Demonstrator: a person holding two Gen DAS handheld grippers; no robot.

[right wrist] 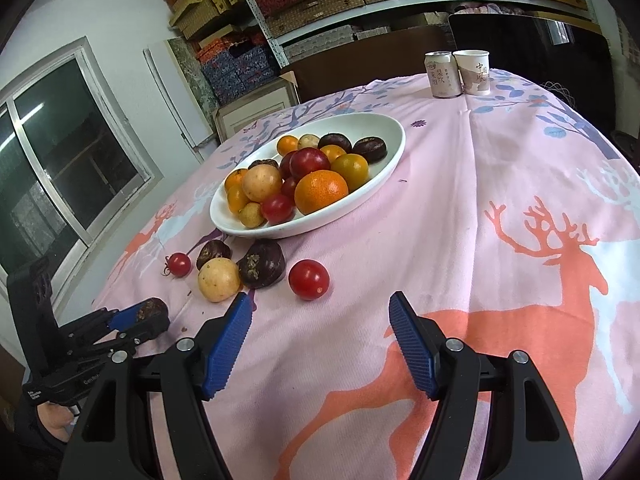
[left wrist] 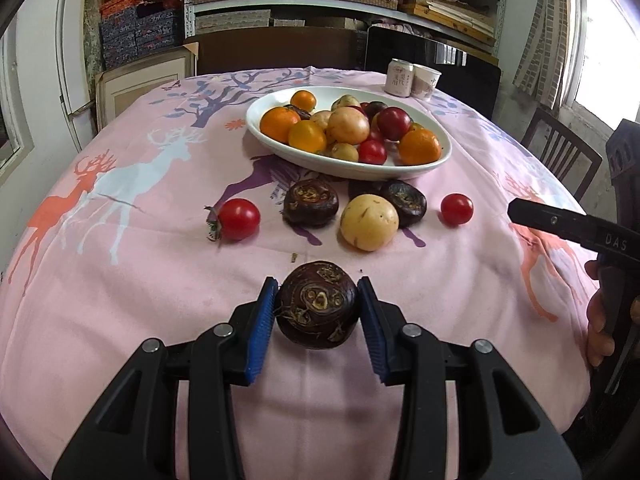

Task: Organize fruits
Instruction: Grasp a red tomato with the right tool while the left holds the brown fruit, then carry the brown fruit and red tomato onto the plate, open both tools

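Dark-brown and hard-looking, the water chestnut (left wrist: 317,305) sat clamped across its middle in our left tongs (left wrist: 318,312), nearer us than the white bowl (left wrist: 256,120); our right tongs (right wrist: 320,340) gaped empty.

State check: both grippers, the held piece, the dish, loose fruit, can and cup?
Left gripper: shut on dark brown water chestnut, lifted off the pink deer-print tablecloth.
Right gripper: open, empty.
White oval dish: piled with mixed fruit.
Loose fruit: two red cherry tomatoes, two dark chestnuts, one yellow round fruit, on the cloth.
Drink can: upright.
Paper cup: upright.
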